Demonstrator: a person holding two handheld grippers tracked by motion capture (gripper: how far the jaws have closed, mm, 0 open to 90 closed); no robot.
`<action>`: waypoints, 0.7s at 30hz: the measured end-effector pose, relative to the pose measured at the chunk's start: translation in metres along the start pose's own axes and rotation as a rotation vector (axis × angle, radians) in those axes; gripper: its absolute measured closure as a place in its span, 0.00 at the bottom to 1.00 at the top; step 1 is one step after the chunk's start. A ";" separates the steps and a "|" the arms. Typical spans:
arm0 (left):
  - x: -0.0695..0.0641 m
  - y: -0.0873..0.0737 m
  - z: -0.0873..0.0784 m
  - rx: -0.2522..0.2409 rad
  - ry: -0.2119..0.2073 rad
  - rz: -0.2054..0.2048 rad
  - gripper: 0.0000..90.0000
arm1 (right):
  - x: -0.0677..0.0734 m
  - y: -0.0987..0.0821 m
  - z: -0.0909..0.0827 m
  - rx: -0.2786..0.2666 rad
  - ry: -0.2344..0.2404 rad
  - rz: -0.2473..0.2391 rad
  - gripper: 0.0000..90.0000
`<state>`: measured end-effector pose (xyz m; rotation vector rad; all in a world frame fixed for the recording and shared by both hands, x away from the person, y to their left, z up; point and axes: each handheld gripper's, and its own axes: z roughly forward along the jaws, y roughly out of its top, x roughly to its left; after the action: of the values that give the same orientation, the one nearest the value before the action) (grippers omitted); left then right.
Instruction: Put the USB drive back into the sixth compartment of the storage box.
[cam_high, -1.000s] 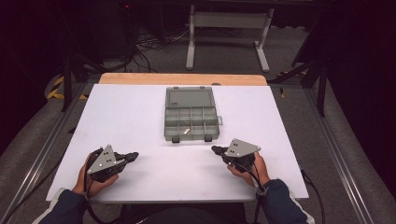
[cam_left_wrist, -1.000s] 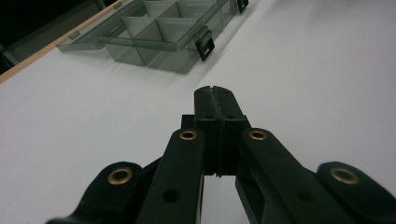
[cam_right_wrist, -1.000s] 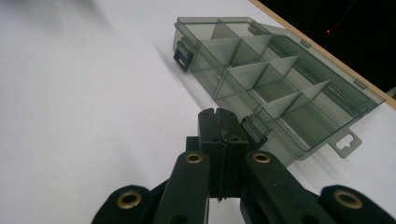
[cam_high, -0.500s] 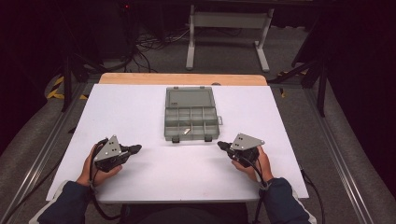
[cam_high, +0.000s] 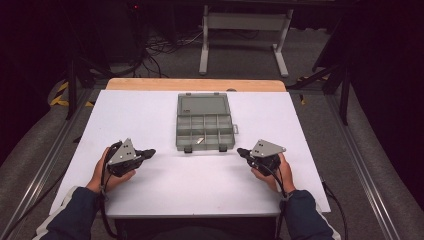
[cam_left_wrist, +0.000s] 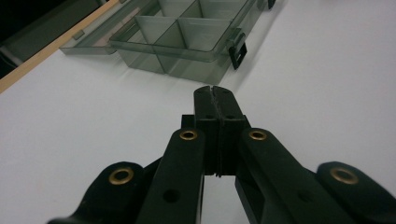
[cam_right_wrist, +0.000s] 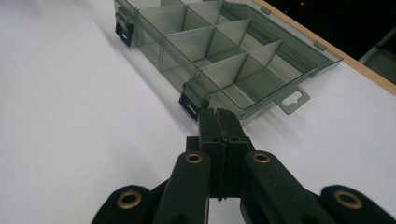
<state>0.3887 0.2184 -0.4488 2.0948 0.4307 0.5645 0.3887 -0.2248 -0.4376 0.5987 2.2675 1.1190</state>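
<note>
Flanking the organizer box (cam_high: 205, 122) mid-surface, I keep the left hand-held gripper (cam_high: 148, 152) and right hand-held gripper (cam_high: 241, 151) pressed together; light, brittle plastic, best gripped by its front latches (cam_right_wrist: 191, 102).

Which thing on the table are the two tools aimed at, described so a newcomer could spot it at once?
On the white table, look to the middle of the far half, ahead of both hands. There lies a grey see-through compartment box, lid open and lying flat behind it. It alone has dividers and two black latches on its near edge.

No text, label, brand or number can be read on the clear compartment box (cam_high: 205, 122) or the white surface (cam_high: 165, 190).
</note>
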 end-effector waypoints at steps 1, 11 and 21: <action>0.000 0.000 0.000 0.000 0.000 0.000 1.00 | 0.000 0.000 0.000 0.000 0.000 0.000 1.00; 0.021 0.010 0.011 -0.008 0.021 -0.035 1.00 | -0.032 0.001 0.006 0.006 -0.047 0.057 1.00; 0.049 0.017 0.031 0.012 0.044 -0.051 1.00 | -0.067 0.006 0.023 0.075 -0.104 0.073 1.00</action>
<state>0.4478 0.2121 -0.4383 2.0801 0.5131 0.5800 0.4545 -0.2482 -0.4266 0.7578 2.2221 1.0163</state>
